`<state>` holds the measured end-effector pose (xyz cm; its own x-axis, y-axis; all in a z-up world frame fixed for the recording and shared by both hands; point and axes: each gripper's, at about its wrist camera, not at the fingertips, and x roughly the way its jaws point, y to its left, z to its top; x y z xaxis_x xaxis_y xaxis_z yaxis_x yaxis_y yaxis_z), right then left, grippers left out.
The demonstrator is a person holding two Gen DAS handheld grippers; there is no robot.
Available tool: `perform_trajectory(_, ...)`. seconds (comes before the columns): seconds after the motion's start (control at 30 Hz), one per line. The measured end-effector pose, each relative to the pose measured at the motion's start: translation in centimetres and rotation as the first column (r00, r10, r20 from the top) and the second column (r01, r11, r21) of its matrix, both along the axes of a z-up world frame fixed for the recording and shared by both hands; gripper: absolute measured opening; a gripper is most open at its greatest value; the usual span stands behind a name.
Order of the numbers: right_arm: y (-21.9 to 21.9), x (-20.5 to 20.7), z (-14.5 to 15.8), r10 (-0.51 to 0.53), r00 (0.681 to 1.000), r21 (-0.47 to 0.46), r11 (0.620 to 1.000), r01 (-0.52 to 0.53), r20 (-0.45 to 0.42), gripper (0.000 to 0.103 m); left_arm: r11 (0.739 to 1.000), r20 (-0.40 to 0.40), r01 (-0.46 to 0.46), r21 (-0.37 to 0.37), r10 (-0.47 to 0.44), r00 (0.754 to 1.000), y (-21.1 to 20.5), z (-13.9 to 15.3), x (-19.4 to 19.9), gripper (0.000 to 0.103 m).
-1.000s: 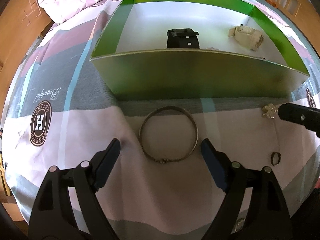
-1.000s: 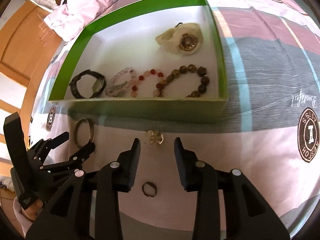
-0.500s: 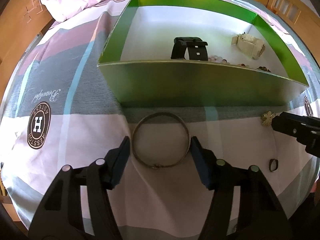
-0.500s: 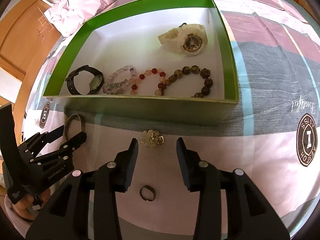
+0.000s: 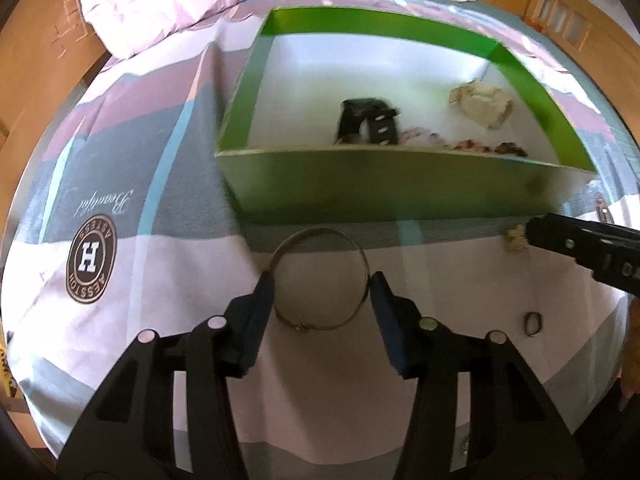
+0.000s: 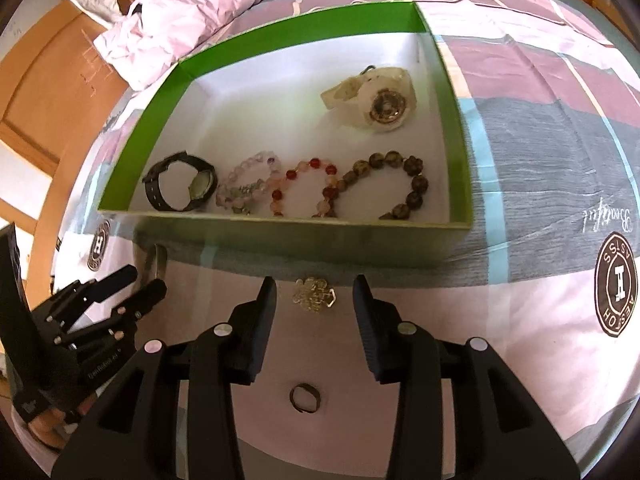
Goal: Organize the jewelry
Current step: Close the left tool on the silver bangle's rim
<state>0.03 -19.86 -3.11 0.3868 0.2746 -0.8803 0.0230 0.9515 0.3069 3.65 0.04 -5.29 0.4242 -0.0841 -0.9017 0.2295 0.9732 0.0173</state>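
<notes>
A thin metal bangle (image 5: 319, 279) lies on the bed (image 5: 440, 280) just before the green box (image 5: 400, 196). The left tongs (image 5: 321, 299) straddle it, jaws closing; whether the pads touch yet is hard to say. The right tongs (image 6: 315, 303) stand spread around a brooch (image 6: 315, 294), apart from it, a ring (image 6: 305, 397) nearer.
</notes>
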Motion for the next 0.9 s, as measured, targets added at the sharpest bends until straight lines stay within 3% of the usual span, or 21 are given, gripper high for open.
perform_trajectory(0.2,-0.3,0.1,-0.2,-0.011,1.0,-0.006,1.0,0.011,-0.01,0.04,0.992,-0.029,-0.107,0.062,0.109,0.994,2.4,-0.8,1.1,0.052)
perform_trajectory(0.47,-0.3,0.0,-0.2,-0.011,1.0,-0.006,1.0,0.011,-0.016,0.04,0.981,-0.071,-0.191,0.03,0.192,0.979,5.5,-0.9,1.4,0.054)
perform_trajectory(0.6,-0.3,-0.1,-0.2,-0.009,1.0,-0.01,1.0,0.009,-0.017,0.04,0.989,-0.039,-0.133,-0.064,0.131,0.991,5.1,0.4,0.6,0.054)
perform_trajectory(0.73,-0.3,-0.1,-0.3,-0.011,1.0,-0.01,1.0,0.011,-0.023,0.041,0.981,-0.048,0.019,-0.192,-0.029,0.998,2.6,1.0,-0.3,0.059)
perform_trajectory(0.83,-0.3,-0.1,-0.2,-0.016,1.0,-0.006,1.0,0.016,-0.02,0.046,0.985,-0.032,0.006,-0.175,-0.011,0.999,3.0,1.5,-0.1,0.063)
perform_trajectory(0.9,-0.4,-0.1,-0.2,-0.019,1.0,-0.011,1.0,0.018,-0.017,0.046,0.981,-0.065,-0.082,-0.176,0.072,0.995,4.9,1.2,0.8,0.063)
